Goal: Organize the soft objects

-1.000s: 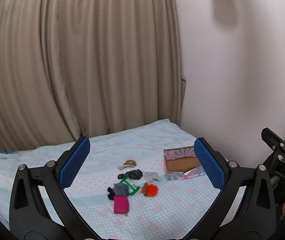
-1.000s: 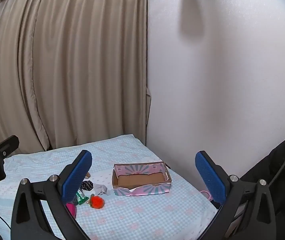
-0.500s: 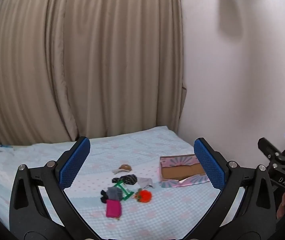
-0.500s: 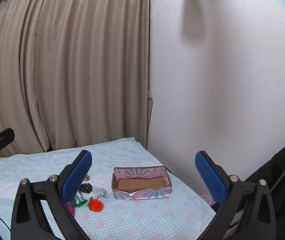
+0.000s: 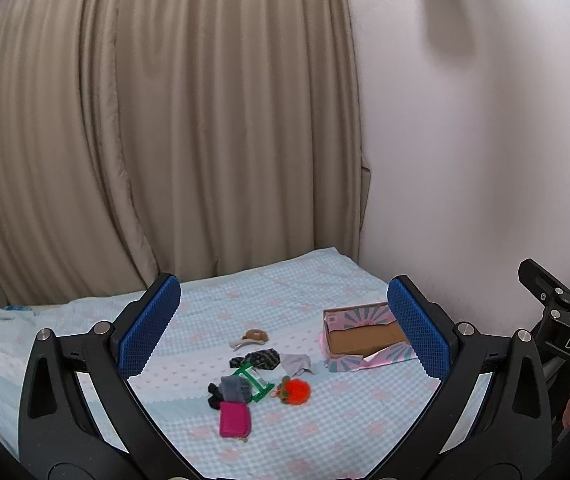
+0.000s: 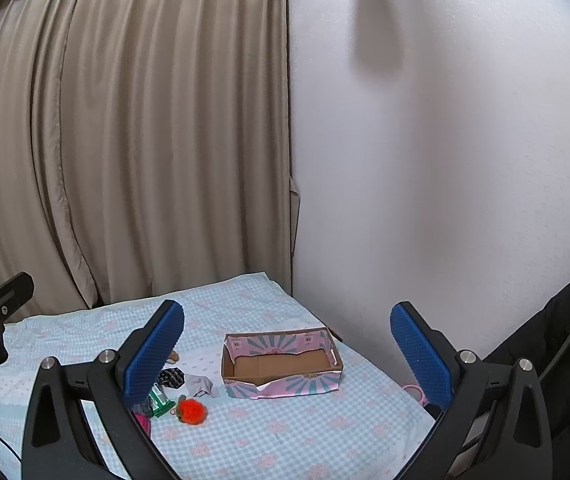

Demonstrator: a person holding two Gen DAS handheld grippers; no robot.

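In the left wrist view the left gripper (image 5: 281, 332) hangs with jaws spread wide and empty, framing between them a loose cluster of small soft items — magenta fabric pouch (image 5: 235, 419), orange fluffy pompom (image 5: 296, 391), grey folded sock (image 5: 234, 387) — lying well ahead on the blue checked bedspread (image 5: 345, 432), seemingly for choosing one. In the right wrist view the right gripper (image 6: 287, 354), likewise wide and empty, centres the open pink-and-teal patterned cardboard box (image 6: 283, 386), empty and probably the destination, with the pompom just inside its left jaw.
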